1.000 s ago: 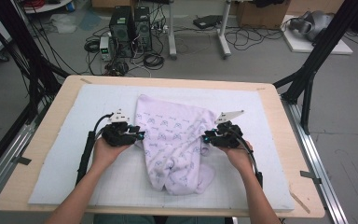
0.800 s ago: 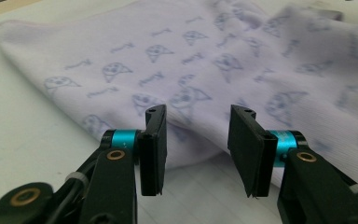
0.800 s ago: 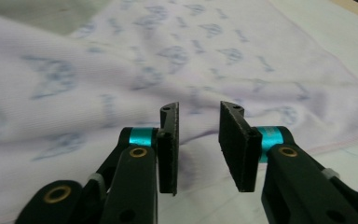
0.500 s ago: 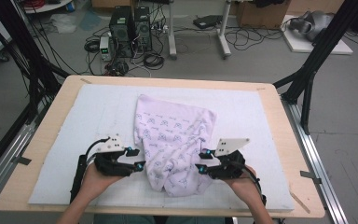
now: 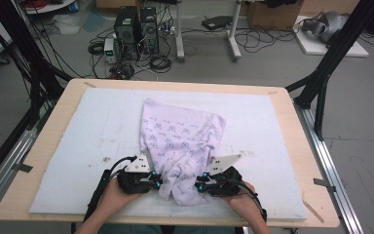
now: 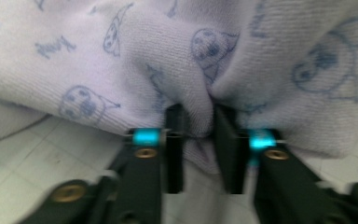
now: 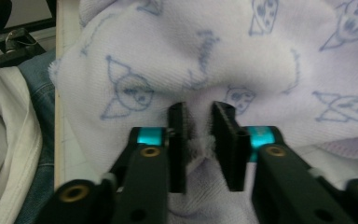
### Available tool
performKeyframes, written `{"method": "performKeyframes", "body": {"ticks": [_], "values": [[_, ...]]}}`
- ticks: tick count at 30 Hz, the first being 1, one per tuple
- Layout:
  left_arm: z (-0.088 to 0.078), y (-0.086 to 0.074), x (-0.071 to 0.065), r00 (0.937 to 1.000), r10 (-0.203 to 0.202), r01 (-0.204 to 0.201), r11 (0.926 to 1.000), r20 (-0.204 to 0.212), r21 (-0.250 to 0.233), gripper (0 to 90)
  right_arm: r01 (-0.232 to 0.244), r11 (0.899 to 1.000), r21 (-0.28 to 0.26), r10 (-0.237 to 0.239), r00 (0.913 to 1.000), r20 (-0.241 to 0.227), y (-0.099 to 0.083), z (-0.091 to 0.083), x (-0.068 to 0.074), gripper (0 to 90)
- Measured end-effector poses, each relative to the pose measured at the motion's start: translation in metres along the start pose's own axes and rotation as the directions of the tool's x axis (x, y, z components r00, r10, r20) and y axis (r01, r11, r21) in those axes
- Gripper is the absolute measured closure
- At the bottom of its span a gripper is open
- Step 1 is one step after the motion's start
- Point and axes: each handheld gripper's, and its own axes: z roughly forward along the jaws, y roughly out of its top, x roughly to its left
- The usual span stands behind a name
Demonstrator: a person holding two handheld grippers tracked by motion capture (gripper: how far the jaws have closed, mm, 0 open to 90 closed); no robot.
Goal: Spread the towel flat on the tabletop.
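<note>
A lavender cloth (image 5: 182,139) printed with blue cartoon figures lies rumpled on the white mat (image 5: 87,126). Its near end is bunched narrow between my two grippers. My left gripper (image 5: 161,183) meets the cloth's near left edge; in the left gripper view (image 6: 199,135) its jaws have just been closing and pinch a fold of cloth (image 6: 168,60). My right gripper (image 5: 197,185) is at the near right edge; in the right gripper view (image 7: 198,128) its jaws have also been closing, and a puckered hem of cloth (image 7: 200,60) sits squeezed between them.
The wooden table (image 5: 39,165) carries the mat, with bare mat on both sides of the cloth. Black frame legs (image 5: 321,83) stand at the table's corners. Computer towers (image 5: 136,27) and cables sit on the floor beyond. Jeans (image 7: 37,112) show at the near edge.
Both hands have slid along the cloth's sides toward the near table edge and closer together. The cloth's near end is now gathered narrower between the grippers.
</note>
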Motion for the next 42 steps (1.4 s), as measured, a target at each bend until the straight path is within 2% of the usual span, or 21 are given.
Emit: {"method": "performKeyframes", "body": {"ticks": [5, 8, 9, 10, 13, 14, 16, 17, 18, 21, 22, 23, 24, 28, 32, 37, 38, 39, 40, 41, 42], "values": [[-0.015, 0.002, 0.001, 0.9998, -0.013, 0.012, 0.9991, -0.014, -0.040, 83.6, 0.019, 1.000, -0.010, -0.019, 0.9998, 0.007, 0.007, -0.007, 0.004, 82.0], [-0.046, 0.008, 0.008, 0.9976, -0.038, 0.031, 0.9932, -0.058, -0.112, 83.9, 0.040, 0.998, -0.039, -0.039, 0.9988, 0.030, 0.019, -0.022, 0.003, 82.5], [-0.046, 0.008, 0.008, 0.9976, -0.038, 0.031, 0.9932, -0.058, -0.112, 84.0, 0.056, 0.998, -0.043, -0.053, 0.9971, 0.055, 0.025, -0.027, -0.001, 82.6], [-0.062, 0.015, 0.015, 0.9941, -0.050, 0.036, 0.9891, -0.096, -0.143, 84.1, 0.052, 0.998, -0.042, -0.049, 0.9958, 0.077, 0.030, -0.033, -0.005, 82.7], [-0.074, 0.023, 0.024, 0.9883, -0.065, 0.041, 0.9840, -0.138, -0.174, 84.2, 0.046, 0.998, -0.045, -0.041, 0.9926, 0.114, 0.038, -0.041, -0.015, 82.9], [-0.079, 0.031, 0.035, 0.9792, -0.070, 0.035, 0.9827, -0.190, -0.182, 84.2, 0.029, 0.998, -0.051, -0.021, 0.9888, 0.148, 0.044, -0.045, -0.028, 82.9], [-0.075, 0.039, 0.048, 0.9710, -0.082, 0.045, 0.9852, -0.225, -0.165, 84.2, 0.001, 0.999, -0.036, 0.005, 0.9842, 0.177, 0.048, -0.044, -0.042, 83.0], [-0.075, 0.039, 0.048, 0.9710, -0.082, 0.045, 0.9852, -0.225, -0.165, 84.1, 0.001, 0.999, -0.036, 0.005, 0.9842, 0.177, 0.048, -0.044, -0.042, 83.0], [-0.063, 0.045, 0.062, 0.9625, -0.088, 0.055, 0.9896, -0.257, -0.133, 84.1, -0.038, 0.999, -0.033, 0.043, 0.9797, 0.196, 0.049, -0.039, -0.057, 82.9], [-0.047, 0.048, 0.076, 0.9591, -0.108, 0.085, 0.9914, -0.262, -0.100, 84.1, -0.076, 0.997, -0.002, 0.074, 0.9736, 0.216, 0.046, -0.031, -0.072, 82.9], [-0.030, 0.047, 0.088, 0.9569, -0.136, 0.122, 0.9902, -0.257, -0.069, 84.0, -0.125, 0.992, 0.019, 0.118, 0.9698, 0.214, 0.039, -0.022, -0.088, 82.8], [-0.030, 0.047, 0.088, 0.9569, -0.136, 0.122, 0.9902, -0.257, -0.069, 84.0, -0.125, 0.992, 0.019, 0.118, 0.9698, 0.214, 0.039, -0.022, -0.088, 82.8], [-0.015, 0.044, 0.099, 0.9535, -0.153, 0.152, 0.9881, -0.259, -0.027, 83.8, -0.172, 0.985, 0.031, 0.162, 0.9654, 0.204, 0.032, -0.013, -0.102, 82.5], [-0.010, 0.038, 0.110, 0.9490, -0.207, 0.205, 0.9782, -0.238, -0.037, 78.2, -0.226, 0.974, 0.028, 0.217, 0.9602, 0.176, 0.024, -0.006, -0.116, 79.0], [-0.024, 0.040, 0.106, 0.9466, -0.204, 0.199, 0.9789, -0.249, -0.049, 62.7, -0.219, 0.976, -0.005, 0.215, 0.9565, 0.197, 0.025, -0.017, -0.110, 67.6], [-0.047, 0.041, 0.093, 0.9453, -0.190, 0.169, 0.9806, -0.266, -0.100, 56.7, -0.175, 0.984, -0.042, 0.180, 0.9616, 0.207, 0.029, -0.035, -0.094, 65.5], [-0.056, 0.040, 0.086, 0.9475, -0.178, 0.153, 0.9817, -0.266, -0.114, 55.7, -0.141, 0.988, -0.060, 0.151, 0.9655, 0.212, 0.031, -0.045, -0.081, 65.5], [-0.056, 0.040, 0.086, 0.9475, -0.178, 0.153, 0.9817, -0.266, -0.114, 55.8, -0.141, 0.988, -0.060, 0.151, 0.9655, 0.212, 0.031, -0.045, -0.081, 65.5], [-0.061, 0.039, 0.077, 0.9540, -0.161, 0.135, 0.9839, -0.253, -0.118, 55.7, -0.105, 0.992, -0.070, 0.117, 0.9703, 0.211, 0.033, -0.051, -0.067, 65.4], [-0.061, 0.039, 0.077, 0.9540, -0.161, 0.135, 0.9839, -0.253, -0.118, 55.7, -0.105, 0.992, -0.070, 0.117, 0.9703, 0.211, 0.033, -0.051, -0.067, 65.4], [-0.059, 0.040, 0.068, 0.9627, -0.132, 0.109, 0.9881, -0.236, -0.109, 55.7, -0.071, 0.995, -0.070, 0.083, 0.9765, 0.198, 0.035, -0.052, -0.053, 64.2]]}}
